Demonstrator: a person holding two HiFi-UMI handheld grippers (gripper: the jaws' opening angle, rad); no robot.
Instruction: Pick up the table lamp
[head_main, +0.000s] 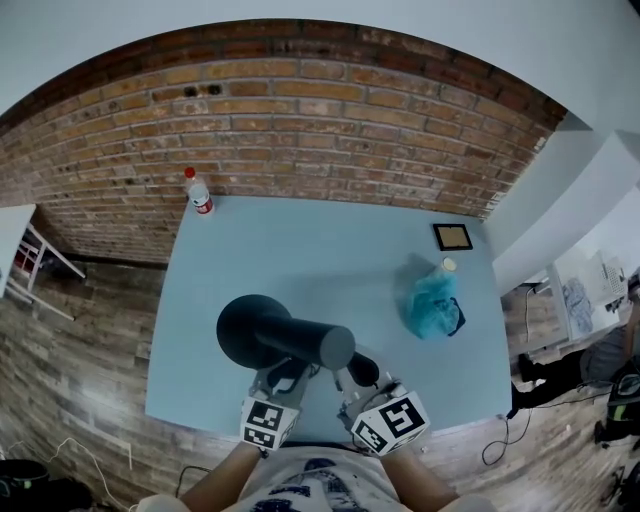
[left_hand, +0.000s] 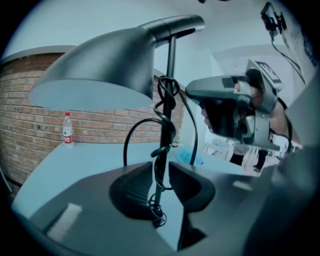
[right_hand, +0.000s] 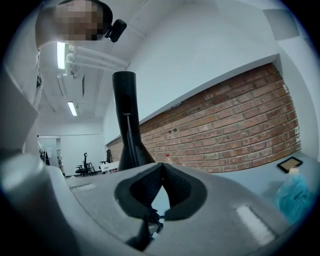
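Shade of the table lamp (head_main: 262, 332) fills the head view just ahead of the left claw (head_main: 283, 378) and right claw (head_main: 352, 378), hiding its own foot. Both claws sit at the near edge of the table (head_main: 300, 250). Ahead of the right claw lie a teal bag (head_main: 432, 305) and a small frame (head_main: 452, 237). A bottle (head_main: 199, 193) stands far ahead of the left claw by the brick wall (head_main: 300, 120), with open tabletop between. In the left gripper view the jaws are nearly together, pinching the lamp's thin pole (left_hand: 170, 75) and wound cord (left_hand: 131, 135). In the right gripper view the jaw tips meet; a dark tangle (right_hand: 150, 218) low behind them is too murky to name.
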